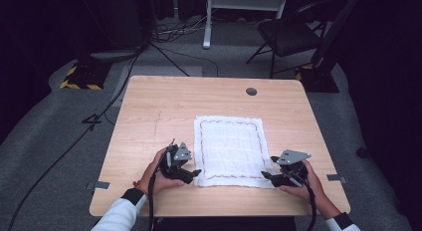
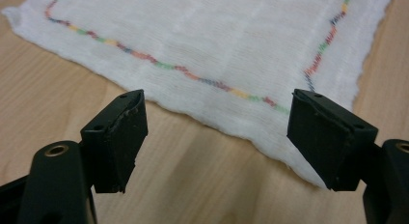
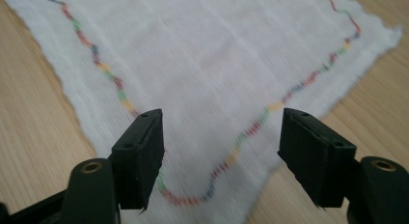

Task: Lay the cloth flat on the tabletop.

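A white gauze cloth (image 1: 230, 150) with a multicoloured stitched border lies flat on the wooden table (image 1: 149, 116). My left gripper (image 1: 195, 173) sits at the cloth's near left corner, jaws wide apart. In the left gripper view the cloth (image 2: 207, 45) spreads ahead of the open left gripper (image 2: 217, 137), nothing between the pads. My right gripper (image 1: 264, 175) is at the near right corner. In the right gripper view the open right gripper (image 3: 222, 156) hovers over the cloth (image 3: 207, 60) corner without pinching it.
A grey round grommet (image 1: 251, 91) is set in the table near its far edge. Beyond the table stand a black chair (image 1: 288, 37) and a white frame (image 1: 209, 22), with cables (image 1: 124, 86) on the grey floor.
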A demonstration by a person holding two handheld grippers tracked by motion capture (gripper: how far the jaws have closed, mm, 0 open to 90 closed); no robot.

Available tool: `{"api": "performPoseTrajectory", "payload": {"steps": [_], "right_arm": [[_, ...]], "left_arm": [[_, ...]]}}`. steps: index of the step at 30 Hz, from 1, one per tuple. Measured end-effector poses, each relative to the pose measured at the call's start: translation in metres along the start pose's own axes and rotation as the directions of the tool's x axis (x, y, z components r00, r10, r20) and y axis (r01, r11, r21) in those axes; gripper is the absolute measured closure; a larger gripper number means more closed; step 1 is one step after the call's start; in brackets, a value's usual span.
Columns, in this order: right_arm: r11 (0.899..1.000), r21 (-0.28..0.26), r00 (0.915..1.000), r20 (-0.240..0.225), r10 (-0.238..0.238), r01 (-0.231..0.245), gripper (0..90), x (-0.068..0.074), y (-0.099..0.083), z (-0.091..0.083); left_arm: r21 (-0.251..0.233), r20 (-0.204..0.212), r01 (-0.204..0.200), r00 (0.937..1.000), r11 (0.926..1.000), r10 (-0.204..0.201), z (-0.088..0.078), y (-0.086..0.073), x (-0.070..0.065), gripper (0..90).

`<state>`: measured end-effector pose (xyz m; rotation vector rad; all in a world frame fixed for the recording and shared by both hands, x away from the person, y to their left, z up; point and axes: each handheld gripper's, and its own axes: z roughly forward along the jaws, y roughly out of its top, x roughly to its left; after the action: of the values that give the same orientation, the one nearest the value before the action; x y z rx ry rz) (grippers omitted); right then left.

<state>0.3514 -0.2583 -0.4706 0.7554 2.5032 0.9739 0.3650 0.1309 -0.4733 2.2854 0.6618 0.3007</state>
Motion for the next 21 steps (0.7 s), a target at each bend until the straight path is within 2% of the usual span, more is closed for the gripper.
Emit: {"api": "performPoseTrajectory", "payload": {"steps": [3, 6, 8, 12, 16, 18, 20, 21], "right_arm": [[0.999, -0.011, 0.9985, -0.022, -0.050, 0.050, 34.3, 0.013, 0.012, 0.011], [0.996, -0.024, 0.9954, -0.049, -0.082, 0.081, 35.6, 0.025, 0.024, 0.022], [0.995, -0.036, 0.9930, -0.066, -0.098, 0.096, 36.0, 0.033, 0.032, 0.030], [0.989, -0.066, 0.9848, -0.107, -0.137, 0.131, 36.4, 0.049, 0.050, 0.045], [0.984, -0.097, 0.9761, -0.146, -0.161, 0.148, 37.4, 0.063, 0.068, 0.056], [0.980, -0.111, 0.9709, -0.157, -0.181, 0.165, 38.7, 0.070, 0.077, 0.061], [0.978, -0.128, 0.9652, -0.182, -0.188, 0.166, 40.2, 0.077, 0.085, 0.067], [0.977, -0.128, 0.9621, -0.191, -0.195, 0.172, 40.7, 0.081, 0.089, 0.070]], "left_arm": [[-0.018, -0.014, 0.021, 0.9997, 0.9996, -0.022, 0.001, 0.005, 0.009, 21.8], [-0.043, -0.008, 0.002, 1.0000, 0.9991, -0.002, 0.004, 0.010, 0.019, 21.0], [-0.052, 0.001, 0.010, 0.9999, 0.9986, -0.010, 0.007, 0.014, 0.027, 18.8], [-0.059, -0.045, 0.027, 0.9985, 0.9979, -0.030, 0.015, 0.025, 0.044, 18.4], [-0.055, -0.068, 0.053, 0.9960, 0.9971, -0.057, 0.023, 0.034, 0.062, 18.9], [-0.050, -0.092, 0.066, 0.9933, 0.9966, -0.070, 0.027, 0.037, 0.069, 18.4], [-0.044, -0.096, 0.081, 0.9918, 0.9958, -0.085, 0.031, 0.040, 0.076, 18.4], [-0.047, -0.114, 0.081, 0.9897, 0.9956, -0.086, 0.033, 0.041, 0.080, 18.3]]}}
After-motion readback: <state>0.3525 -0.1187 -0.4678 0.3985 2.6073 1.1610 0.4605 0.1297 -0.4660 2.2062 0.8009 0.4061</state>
